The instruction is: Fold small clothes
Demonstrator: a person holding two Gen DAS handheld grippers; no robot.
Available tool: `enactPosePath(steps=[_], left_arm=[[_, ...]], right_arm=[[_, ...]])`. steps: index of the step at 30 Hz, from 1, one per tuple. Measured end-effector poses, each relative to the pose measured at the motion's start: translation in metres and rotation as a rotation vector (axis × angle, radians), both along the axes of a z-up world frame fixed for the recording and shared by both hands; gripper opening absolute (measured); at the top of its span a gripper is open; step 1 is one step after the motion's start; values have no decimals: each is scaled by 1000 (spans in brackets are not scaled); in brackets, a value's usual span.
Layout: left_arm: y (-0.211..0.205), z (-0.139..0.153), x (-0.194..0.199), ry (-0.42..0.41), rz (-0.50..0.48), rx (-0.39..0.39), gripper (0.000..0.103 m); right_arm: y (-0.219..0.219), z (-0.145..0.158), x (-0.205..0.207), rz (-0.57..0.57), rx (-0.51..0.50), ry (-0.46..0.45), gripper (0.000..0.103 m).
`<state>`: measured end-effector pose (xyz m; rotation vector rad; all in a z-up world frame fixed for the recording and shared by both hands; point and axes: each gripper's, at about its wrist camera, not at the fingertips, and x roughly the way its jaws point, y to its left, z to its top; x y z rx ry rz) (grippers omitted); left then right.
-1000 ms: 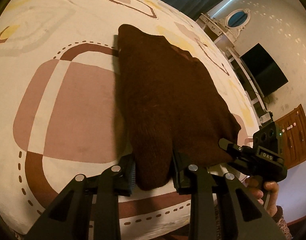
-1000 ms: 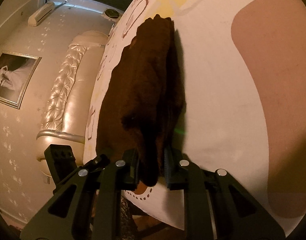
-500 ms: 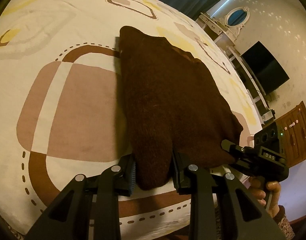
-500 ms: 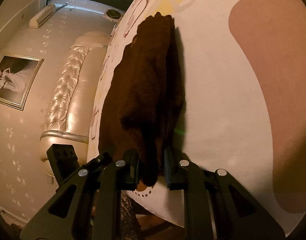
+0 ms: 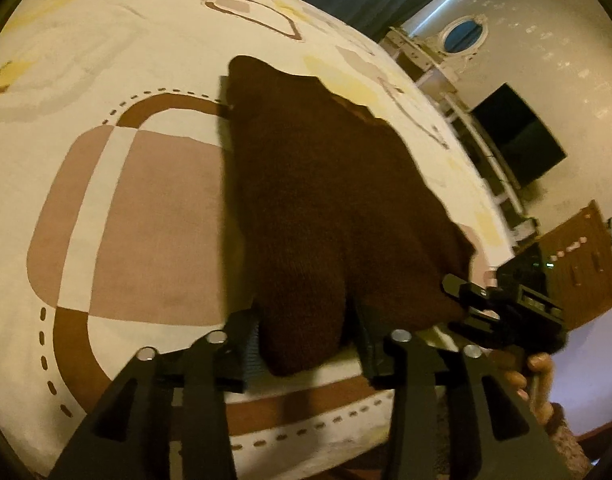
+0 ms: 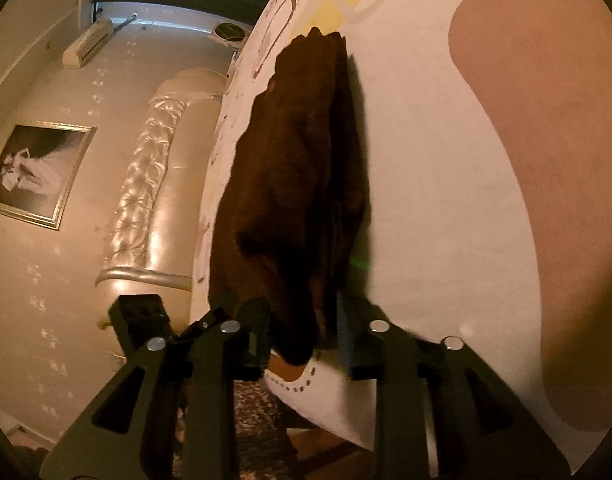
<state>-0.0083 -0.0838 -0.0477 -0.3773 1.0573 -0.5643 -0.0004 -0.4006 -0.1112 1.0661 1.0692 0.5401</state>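
A dark brown knitted garment (image 5: 326, 200) is spread on the patterned bedspread (image 5: 153, 216), its near edge pinched at one corner by the left gripper (image 5: 306, 344) and at the other by the right gripper (image 6: 303, 336), both clamped on the cloth. It is judged soft, thick, limp and light, so sagging between grips is expected. The corners are best kept held.

Dark brown fuzzy cloth (image 5: 330, 208), prob. knit, lies spread on bed cover w/ brown and beige pattern (image 5: 117, 216). Near edge is lifted at two corners; far end tapers.
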Motion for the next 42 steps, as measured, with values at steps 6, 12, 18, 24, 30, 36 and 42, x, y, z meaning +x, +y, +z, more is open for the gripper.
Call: enactPosePath(steps=[6, 12, 18, 24, 30, 36, 42], left_arm=[[28, 9, 17, -6, -2, -115, 59], [34, -7, 89, 48, 62, -136, 60], [20, -18, 140, 68, 86, -138, 41], [4, -16, 157, 36, 60, -73, 15], [-7, -17, 170, -22, 38, 10, 15], [0, -22, 167, -25, 45, -10, 16], [-2, -11, 156, -33, 25, 1, 40]], right_arm=[[-28, 19, 11, -55, -28, -49, 59], [-34, 13, 83, -80, -54, -40, 61], [-15, 3, 145, -36, -87, -28, 49], [7, 16, 168, 32, -205, -109, 18], [1, 6, 183, -7, -239, -103, 18], [-1, -8, 183, -27, -167, -91, 19], [-7, -10, 174, -34, -98, -41, 34]])
